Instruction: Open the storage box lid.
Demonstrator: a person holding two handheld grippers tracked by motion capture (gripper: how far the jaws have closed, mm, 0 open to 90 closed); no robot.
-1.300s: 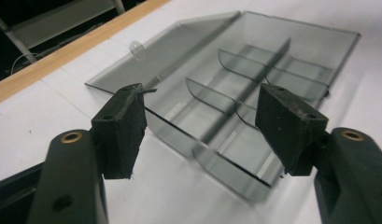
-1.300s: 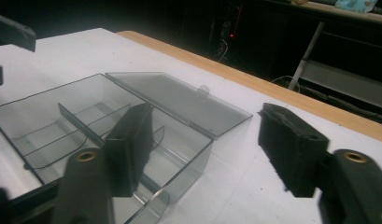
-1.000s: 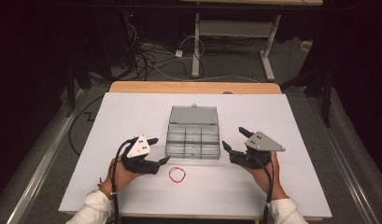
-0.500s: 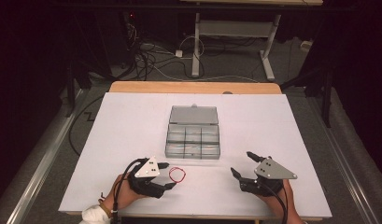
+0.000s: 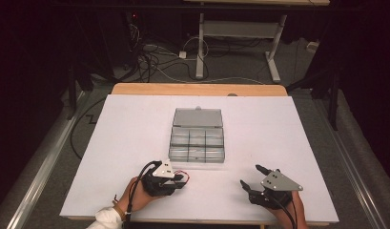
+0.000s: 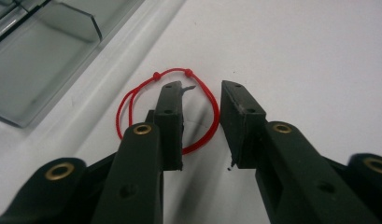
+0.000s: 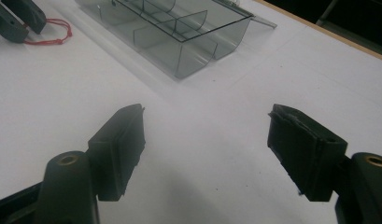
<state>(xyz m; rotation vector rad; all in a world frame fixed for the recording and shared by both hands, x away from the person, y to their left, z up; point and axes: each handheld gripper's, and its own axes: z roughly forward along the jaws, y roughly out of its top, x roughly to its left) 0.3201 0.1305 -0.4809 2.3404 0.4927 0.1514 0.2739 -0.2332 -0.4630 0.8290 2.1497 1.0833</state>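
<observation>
White surface (image 5: 135, 143), open box (image 5: 197, 140). Left gripper (image 6: 202, 100) straddling red loop (image 6: 132, 100), jaws narrow, unclosed; right gripper (image 7: 205, 121) wide, idle. Next, probably: pinch cord, lift.

My left gripper (image 6: 201, 100) was plain black with brass-coloured rivets, its jaws over a bright red cord loop (image 6: 167, 109) carrying two small red beads. My right gripper (image 7: 205, 140) was the same matte black, topped by a pale grey plate. The compartment box (image 5: 197, 140) was smoky, see-through grey on a plain white table sheet (image 5: 302, 138), with a tan wooden edge (image 5: 197, 89) beyond.
</observation>
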